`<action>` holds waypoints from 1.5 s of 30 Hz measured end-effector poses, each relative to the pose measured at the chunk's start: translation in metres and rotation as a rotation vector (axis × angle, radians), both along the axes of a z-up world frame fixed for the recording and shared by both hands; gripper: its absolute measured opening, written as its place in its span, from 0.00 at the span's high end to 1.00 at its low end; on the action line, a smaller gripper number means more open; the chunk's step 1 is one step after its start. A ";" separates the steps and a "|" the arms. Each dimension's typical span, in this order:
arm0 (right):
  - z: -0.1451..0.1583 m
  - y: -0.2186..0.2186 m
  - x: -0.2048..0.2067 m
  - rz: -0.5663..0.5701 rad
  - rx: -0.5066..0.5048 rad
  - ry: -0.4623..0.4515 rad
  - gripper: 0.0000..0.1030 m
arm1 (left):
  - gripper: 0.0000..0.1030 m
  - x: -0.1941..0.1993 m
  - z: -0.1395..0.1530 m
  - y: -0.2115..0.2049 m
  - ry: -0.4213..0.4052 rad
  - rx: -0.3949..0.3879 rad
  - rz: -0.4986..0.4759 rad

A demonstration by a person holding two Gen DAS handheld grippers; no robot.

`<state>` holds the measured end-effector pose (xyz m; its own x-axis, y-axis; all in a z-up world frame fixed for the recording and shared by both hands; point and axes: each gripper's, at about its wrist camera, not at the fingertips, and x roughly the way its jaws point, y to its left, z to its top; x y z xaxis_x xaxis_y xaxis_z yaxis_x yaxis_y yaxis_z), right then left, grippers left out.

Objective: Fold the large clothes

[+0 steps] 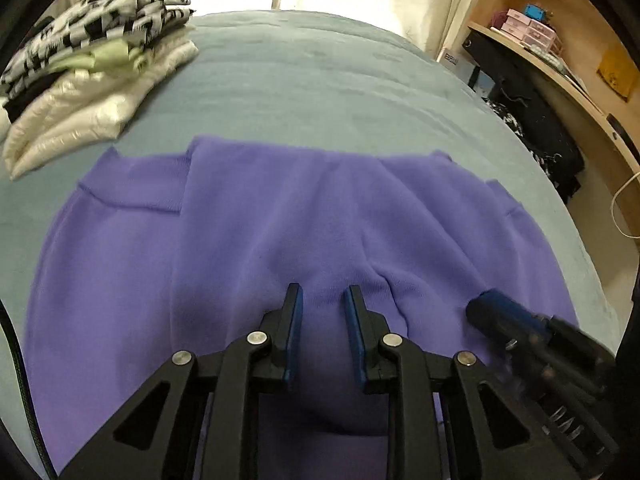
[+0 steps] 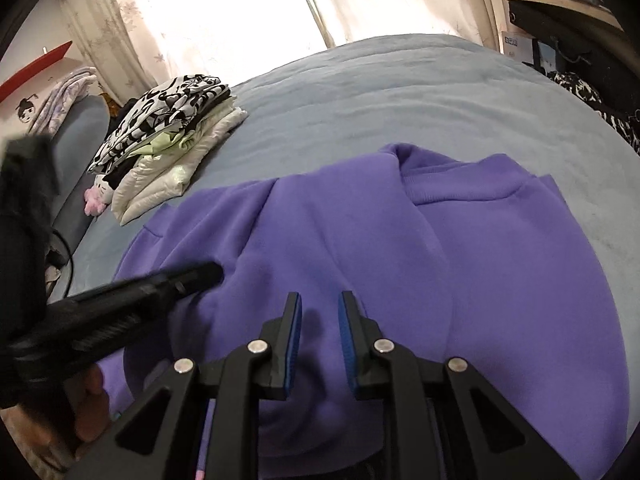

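Two grippers hover over a purple sweatshirt (image 1: 280,216) spread flat on the near half of the grey-blue bed (image 1: 300,80). Left gripper (image 1: 322,300) has its jaws narrowly apart, nothing between the pads. Right gripper (image 2: 319,306) is the same: a narrow gap, empty, above the fabric. Both sleeves lie folded inward across the body. Folded clothes stack (image 2: 168,140) sits at the bed's far left corner.

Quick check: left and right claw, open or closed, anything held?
Left claw: open a little, nothing between the pads, above the purple sweatshirt.
Right claw: open a little, holding nothing, also above the sweatshirt.
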<state>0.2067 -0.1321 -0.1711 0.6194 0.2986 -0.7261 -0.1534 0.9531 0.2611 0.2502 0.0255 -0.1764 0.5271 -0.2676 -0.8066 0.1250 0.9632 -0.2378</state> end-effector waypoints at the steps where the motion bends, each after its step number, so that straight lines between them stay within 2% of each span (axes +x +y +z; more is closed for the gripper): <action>1: -0.001 -0.001 -0.001 0.000 0.005 -0.001 0.85 | 0.80 -0.003 0.000 0.002 -0.014 -0.006 -0.002; 6: -0.004 0.002 -0.004 -0.009 -0.010 -0.009 0.84 | 0.82 -0.007 -0.002 0.003 -0.027 0.013 -0.002; 19: 0.003 0.016 -0.002 -0.058 -0.048 0.042 0.80 | 0.81 -0.026 0.016 0.011 -0.016 -0.026 0.024; 23: 0.012 0.016 -0.010 -0.079 -0.008 0.052 0.80 | 0.67 -0.037 0.023 0.017 0.001 -0.037 0.043; 30: 0.019 0.018 -0.032 -0.084 0.013 0.054 0.80 | 0.65 -0.064 0.032 0.027 0.015 -0.053 0.049; 35: 0.020 0.021 -0.050 -0.087 -0.034 0.043 0.80 | 0.65 -0.084 0.036 0.030 0.019 -0.024 0.044; 38: 0.017 0.022 -0.061 -0.091 -0.049 0.041 0.80 | 0.54 -0.096 0.036 0.032 0.030 -0.002 0.059; 45: 0.019 0.029 -0.086 -0.072 -0.079 0.011 0.79 | 0.54 -0.121 0.038 0.043 0.036 0.037 0.077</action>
